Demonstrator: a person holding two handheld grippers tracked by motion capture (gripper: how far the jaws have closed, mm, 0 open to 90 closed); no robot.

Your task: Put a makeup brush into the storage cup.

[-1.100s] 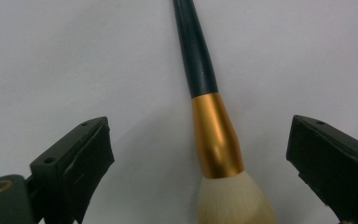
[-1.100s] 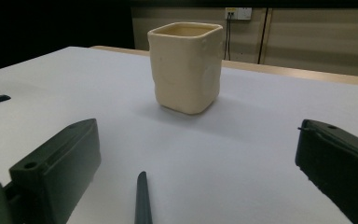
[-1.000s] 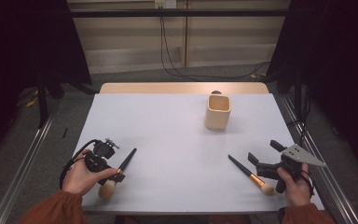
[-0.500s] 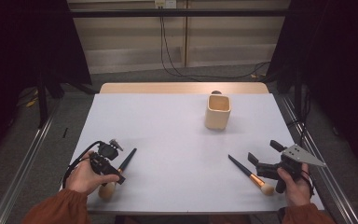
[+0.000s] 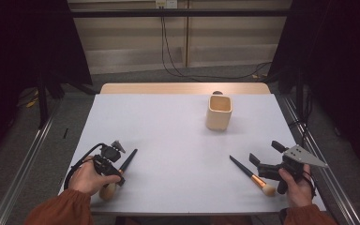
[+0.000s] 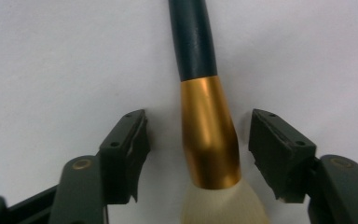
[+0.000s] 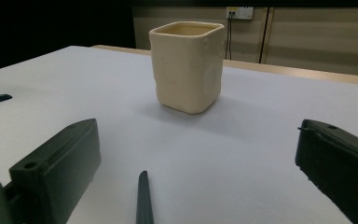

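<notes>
Left gripper [image 6: 198, 154] jaws wide open astride brush [image 6: 205, 121]; light, slick; grab the metal collar, not the soft bristles.

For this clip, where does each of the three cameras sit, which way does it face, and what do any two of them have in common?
High view: above the person's side, looking forward and down on the white table; both forearms, left gripper and right gripper show.
Left gripper view: rides the left gripper, looking down between open jaws at the left brush.
Right gripper view: rides the right gripper low over the table, facing the cream cup; open jaws show.
Shared: the high and right gripper views both show the cup and right brush.
</notes>
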